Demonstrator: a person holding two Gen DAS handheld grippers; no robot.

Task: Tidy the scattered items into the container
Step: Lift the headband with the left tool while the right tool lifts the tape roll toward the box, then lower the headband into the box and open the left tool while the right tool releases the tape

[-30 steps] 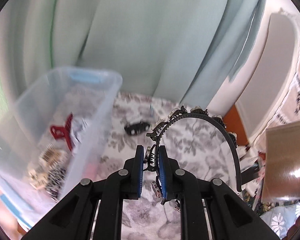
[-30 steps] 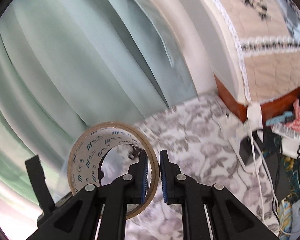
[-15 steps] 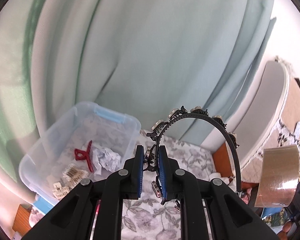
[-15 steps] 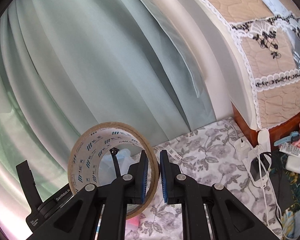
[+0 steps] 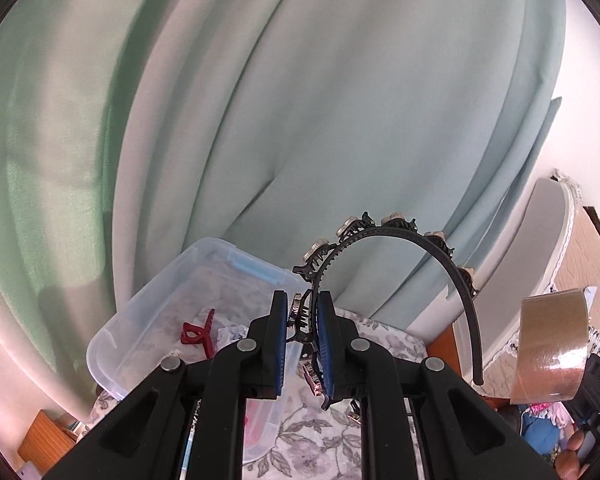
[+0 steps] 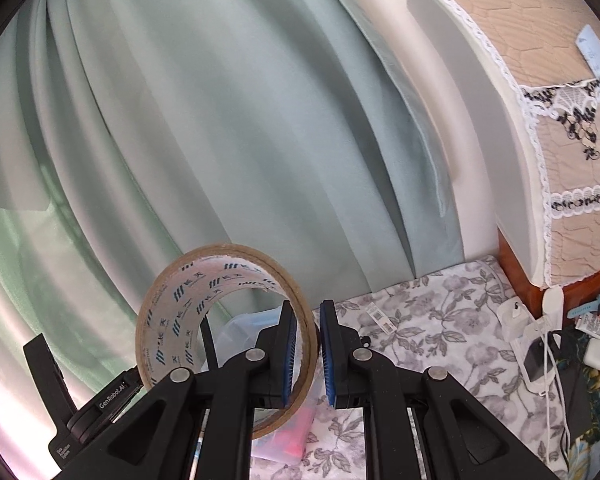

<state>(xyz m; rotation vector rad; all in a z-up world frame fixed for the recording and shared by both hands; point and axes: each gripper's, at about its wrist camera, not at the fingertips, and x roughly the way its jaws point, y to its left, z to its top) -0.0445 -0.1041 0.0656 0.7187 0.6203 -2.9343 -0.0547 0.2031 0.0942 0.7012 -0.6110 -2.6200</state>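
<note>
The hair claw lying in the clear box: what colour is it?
Dark red hair claw; left wrist view.

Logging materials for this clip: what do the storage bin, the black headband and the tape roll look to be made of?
Clear storage bin: translucent plastic, contents show through. Black toothed headband: likely rigid plastic, matte, with small shiny clips. Brown tape roll: glossy film outside, printed card-like core.
</note>
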